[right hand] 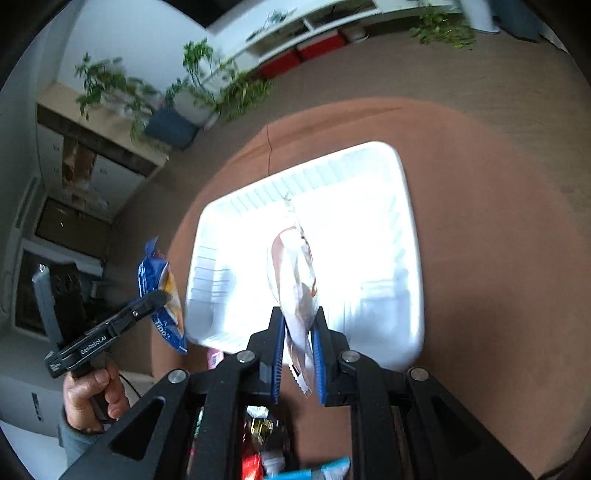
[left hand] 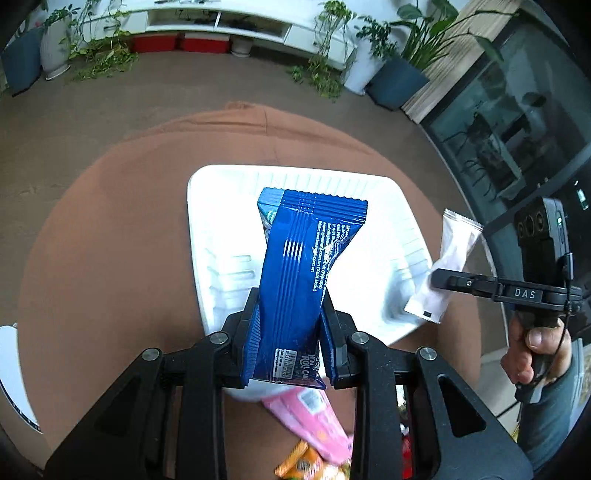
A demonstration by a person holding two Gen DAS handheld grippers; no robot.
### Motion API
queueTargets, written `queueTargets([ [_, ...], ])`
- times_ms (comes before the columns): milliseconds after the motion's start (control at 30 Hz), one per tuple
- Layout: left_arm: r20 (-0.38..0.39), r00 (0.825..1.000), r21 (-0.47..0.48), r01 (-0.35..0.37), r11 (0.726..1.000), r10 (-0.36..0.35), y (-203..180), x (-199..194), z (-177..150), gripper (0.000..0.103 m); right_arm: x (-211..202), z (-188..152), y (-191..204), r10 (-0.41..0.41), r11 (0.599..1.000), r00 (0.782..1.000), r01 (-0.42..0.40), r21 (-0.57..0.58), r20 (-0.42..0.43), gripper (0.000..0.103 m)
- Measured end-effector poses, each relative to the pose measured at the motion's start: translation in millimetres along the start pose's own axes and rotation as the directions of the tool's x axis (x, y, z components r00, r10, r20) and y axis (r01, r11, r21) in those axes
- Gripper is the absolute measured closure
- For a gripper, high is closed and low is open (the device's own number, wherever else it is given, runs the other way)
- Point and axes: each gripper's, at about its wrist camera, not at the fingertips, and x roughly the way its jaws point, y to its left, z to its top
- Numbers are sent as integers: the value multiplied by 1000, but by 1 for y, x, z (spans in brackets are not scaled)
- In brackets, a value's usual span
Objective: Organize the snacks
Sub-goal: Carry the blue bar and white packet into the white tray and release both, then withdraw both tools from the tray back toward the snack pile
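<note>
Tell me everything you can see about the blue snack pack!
The blue pack is a shiny wrapper with crimped ends, thin white stripes, small white print and a barcode. It is pinched near its lower end in the left gripper and stands up above the white tray, touching only the pads. Its other side shows orange.

Brown floor, white shelving, potted plants.

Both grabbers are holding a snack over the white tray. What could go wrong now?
1. The left hand-held gripper pinches the blue roll cake packet near its bottom end, so the long top may tip and land outside the white tray.
2. The right hand-held gripper holds the white snack packet by one thin end; it might slip.
3. Both packets hang close together and could bump.
</note>
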Motion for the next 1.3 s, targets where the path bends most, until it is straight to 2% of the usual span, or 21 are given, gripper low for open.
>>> queueTargets([
  [167, -41, 999, -13, -37, 999, 36, 1, 29, 5, 77, 26, 12, -13, -34, 999, 999, 36, 32, -41, 87],
  [233, -48, 998, -17, -44, 999, 44, 1, 34, 1, 77, 37, 29, -13, -48, 998, 997, 50, 41, -56, 87],
  [400, -57, 997, -11, -60, 998, 59, 4, 41, -12, 77, 52, 29, -26, -40, 997, 996, 45, 59, -76, 87],
  [567, -58, 996, -12, -76, 997, 75, 1, 45, -16, 77, 55, 23, -19, -46, 998, 996, 49, 39, -72, 86],
  [667, -61, 996, -25, -69, 997, 67, 6, 47, -17, 76, 51, 18, -17, -34, 999, 997, 36, 31, -66, 80],
  [733, -63, 996, -31, -67, 997, 65, 8, 44, -19, 73, 49, 17, -16, -23, 999, 998, 25, 27, -57, 69],
  [767, -60, 995, -27, -79, 997, 77, 7, 42, -21, 71, 46, 17, -14, -26, 999, 998, 27, 24, -49, 65],
  [800, -58, 995, -25, -84, 996, 82, 7, 43, -17, 63, 42, 17, -11, -45, 999, 998, 45, 20, -36, 48],
  [833, -52, 996, -24, -77, 997, 76, 7, 43, -14, 59, 39, 17, -10, -60, 998, 998, 60, 22, -22, 34],
  [967, 17, 995, -5, -99, 995, 99, 2, 16, -12, 43, 8, 14, -11, -43, 998, 998, 41, 42, 54, 30],
  [1067, 75, 993, 3, -91, 996, 90, -1, -10, -11, 40, -19, 10, -13, -62, 997, 992, 56, 57, 111, 24],
  [1133, 124, 989, 20, -85, 996, 82, -6, -33, -16, 33, -41, 2, -14, -66, 996, 984, 56, 65, 164, 21],
  [1233, 190, 980, 77, -81, 994, 65, -20, -66, -38, 18, -76, -22, -9, -41, 999, 965, 31, 43, 261, 18],
  [1300, 218, 975, 111, -61, 992, 35, -29, -83, -57, 2, -101, -49, 6, -37, 999, 934, 45, -14, 356, 15],
])
